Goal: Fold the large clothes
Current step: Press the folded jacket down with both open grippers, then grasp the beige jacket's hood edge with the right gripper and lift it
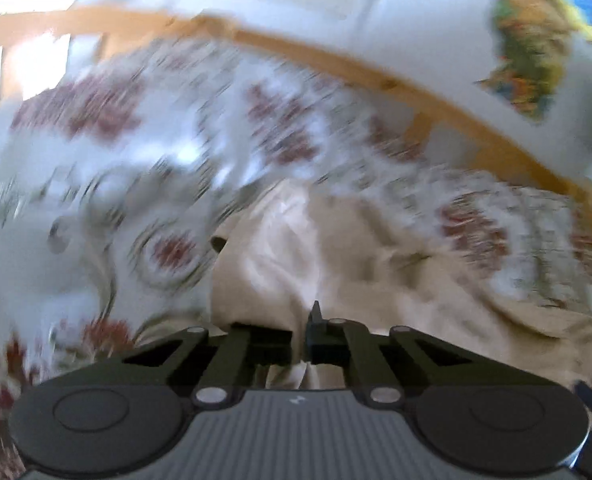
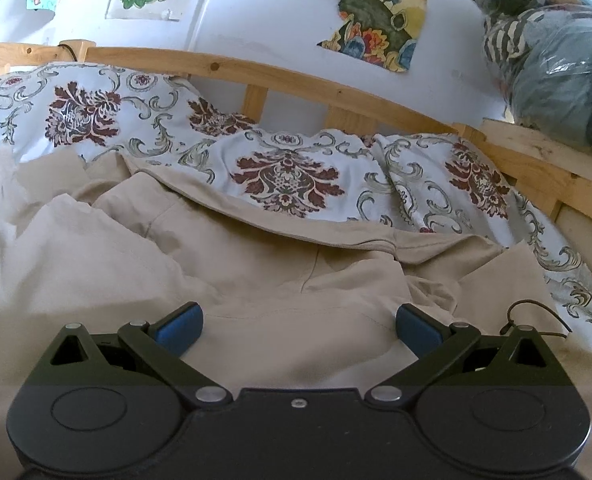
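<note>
A large beige garment lies crumpled across a bed. In the right wrist view my right gripper hovers over its near part, open, with the blue pads wide apart and only cloth below them. In the blurred left wrist view my left gripper has its black fingers pressed together, and a bunched fold of the beige garment is pinched between them and drawn up toward the camera.
A white bedspread with dark red floral patterns covers the bed behind the garment. A wooden rail runs along the wall, which carries paper pictures. Clear bags of clothes are stacked at the right. A thin black cord lies near the right finger.
</note>
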Demonstrator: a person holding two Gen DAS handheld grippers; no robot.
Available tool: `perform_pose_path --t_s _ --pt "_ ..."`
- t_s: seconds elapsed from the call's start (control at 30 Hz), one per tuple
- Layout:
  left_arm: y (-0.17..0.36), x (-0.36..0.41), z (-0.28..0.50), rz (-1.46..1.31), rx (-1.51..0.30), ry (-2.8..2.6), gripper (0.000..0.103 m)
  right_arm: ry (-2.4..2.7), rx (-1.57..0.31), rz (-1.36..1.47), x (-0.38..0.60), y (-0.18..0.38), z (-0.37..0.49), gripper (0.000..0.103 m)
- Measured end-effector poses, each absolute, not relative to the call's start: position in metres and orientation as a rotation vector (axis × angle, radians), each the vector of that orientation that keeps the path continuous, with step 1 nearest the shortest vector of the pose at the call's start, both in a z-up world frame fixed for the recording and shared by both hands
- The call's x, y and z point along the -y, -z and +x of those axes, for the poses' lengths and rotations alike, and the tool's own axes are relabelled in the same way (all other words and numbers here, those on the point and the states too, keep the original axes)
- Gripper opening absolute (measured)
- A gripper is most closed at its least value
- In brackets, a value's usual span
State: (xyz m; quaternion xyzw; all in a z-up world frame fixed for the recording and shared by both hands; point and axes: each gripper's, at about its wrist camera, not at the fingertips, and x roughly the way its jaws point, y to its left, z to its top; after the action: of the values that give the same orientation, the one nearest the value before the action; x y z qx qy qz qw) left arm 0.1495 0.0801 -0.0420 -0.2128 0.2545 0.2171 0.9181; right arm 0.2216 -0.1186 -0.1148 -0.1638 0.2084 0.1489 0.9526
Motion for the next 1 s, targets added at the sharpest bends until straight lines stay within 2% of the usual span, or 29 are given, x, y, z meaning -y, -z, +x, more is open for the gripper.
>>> perform_pose_path --t_s 0.17,0.4,0.53,0.63,0.7,0.77,1.0 --pt "-0.017 -0.042 0.159 -0.242 -0.404 -0.173 0.002 -0.325 -0.473 -0.273 0.128 0.111 0.230 0.102" --pt "-0.069 0.037 0.224 -0.023 -0.541 0.081 0.001 -0.268 -0.524 -0.043 0.191 0.071 0.244 0.102" --pt "-0.066 0.082 0.250 0.101 -0.619 0.124 0.001 -0.207 -0.584 0.295 0.276 0.044 0.246 0.102" --pt "-0.052 0.101 0.254 0.121 -0.654 0.132 0.001 -0.219 -0.698 0.635 0.329 0.045 0.249 0.102" --pt "-0.042 0.104 0.253 0.113 -0.661 0.135 0.001 -0.353 -0.691 0.849 0.349 0.047 0.248 0.102" --pt "-0.034 0.105 0.250 0.135 -0.655 0.139 0.001 -0.503 -0.664 0.989 0.352 0.049 0.248 0.102" --pt "-0.018 0.134 0.222 0.342 -0.598 0.315 0.000 -0.789 -0.824 1.204 0.311 0.079 0.266 0.099"
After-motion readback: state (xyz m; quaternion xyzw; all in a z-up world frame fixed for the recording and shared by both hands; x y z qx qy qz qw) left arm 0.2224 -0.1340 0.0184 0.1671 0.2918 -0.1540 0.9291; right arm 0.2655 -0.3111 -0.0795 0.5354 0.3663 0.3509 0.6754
